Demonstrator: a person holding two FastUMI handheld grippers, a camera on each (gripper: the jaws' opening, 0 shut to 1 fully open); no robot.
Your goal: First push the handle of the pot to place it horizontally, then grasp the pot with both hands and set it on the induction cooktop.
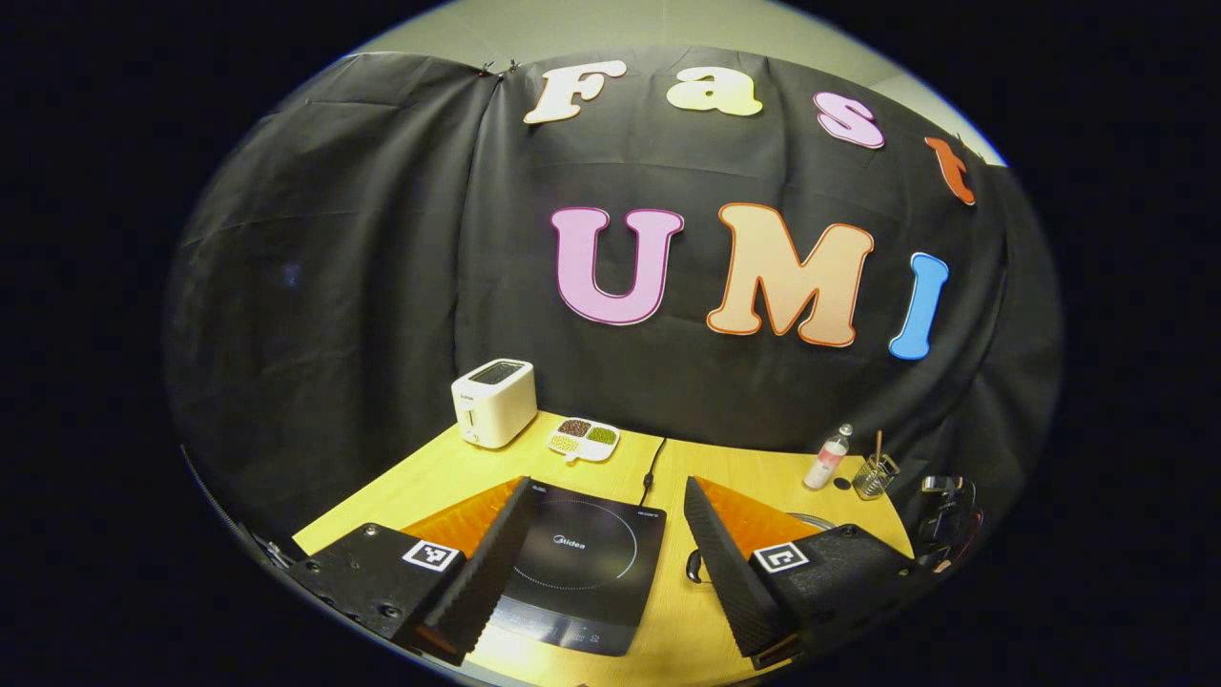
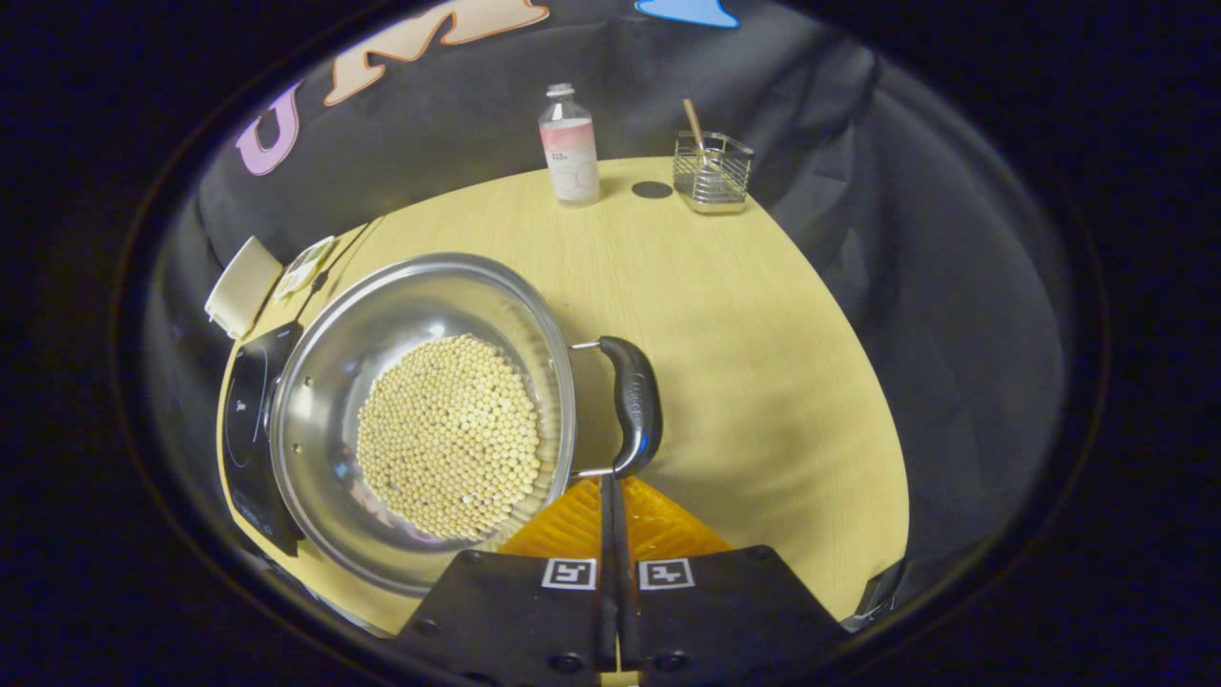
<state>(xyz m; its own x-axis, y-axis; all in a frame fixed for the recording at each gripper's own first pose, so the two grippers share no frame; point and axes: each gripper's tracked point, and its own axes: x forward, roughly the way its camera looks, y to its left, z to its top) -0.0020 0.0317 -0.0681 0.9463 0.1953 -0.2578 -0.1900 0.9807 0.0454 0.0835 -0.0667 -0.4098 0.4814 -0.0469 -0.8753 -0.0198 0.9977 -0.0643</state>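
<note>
Left gripper view: the left gripper [image 1: 596,563] hangs wide open over the induction cooktop [image 1: 582,563] on the yellow table [image 1: 754,468]; a toaster [image 1: 493,402] stands behind.

Right gripper view: the right gripper [image 2: 611,491], fingers pressed together and empty, meets the handle [image 2: 634,405] of the bean-filled pot [image 2: 420,420], beside the cooktop. Push slowly, keeping the tip low against the handle's end.

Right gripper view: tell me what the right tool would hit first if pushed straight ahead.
The right tool, shut with its tips together, points at the near end of the pot's black handle. It would likely meet that handle first; the tips look almost on it already, though depth is unclear.
</note>
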